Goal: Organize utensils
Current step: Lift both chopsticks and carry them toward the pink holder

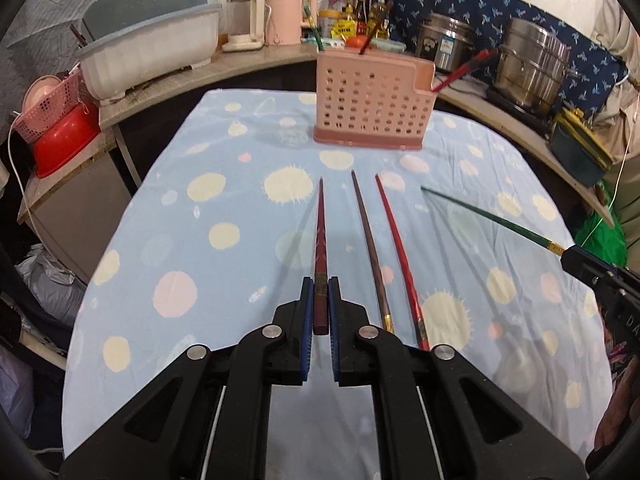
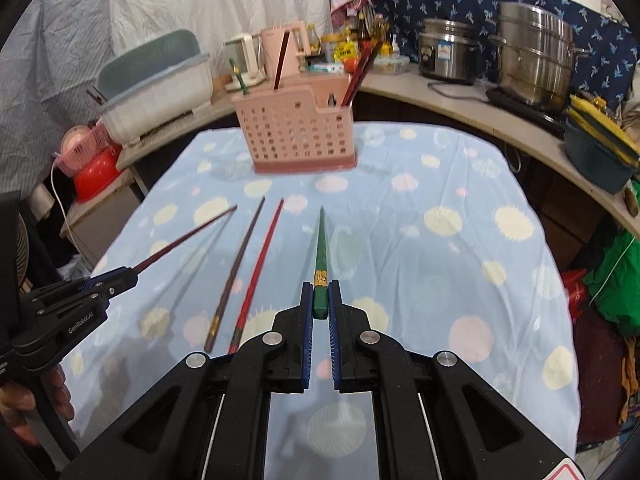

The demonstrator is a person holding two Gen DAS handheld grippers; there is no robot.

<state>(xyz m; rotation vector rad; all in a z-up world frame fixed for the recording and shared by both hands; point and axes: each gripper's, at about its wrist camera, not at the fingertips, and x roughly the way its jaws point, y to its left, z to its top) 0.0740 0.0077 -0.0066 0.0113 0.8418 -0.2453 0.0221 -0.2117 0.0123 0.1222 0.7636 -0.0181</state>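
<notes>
My left gripper is shut on the thick end of a dark red chopstick, held above the cloth and pointing toward the pink perforated utensil holder. My right gripper is shut on a green chopstick, also raised. A brown chopstick and a bright red chopstick lie side by side on the table between the two grippers. The holder stands at the far side with several chopsticks in it. From the right wrist, the left gripper shows at the left with its chopstick.
The table carries a light blue dotted cloth. Behind it runs a counter with a white tub, kettles, bottles and steel pots. A red basin and pink basket sit at left. A hand holds the left gripper.
</notes>
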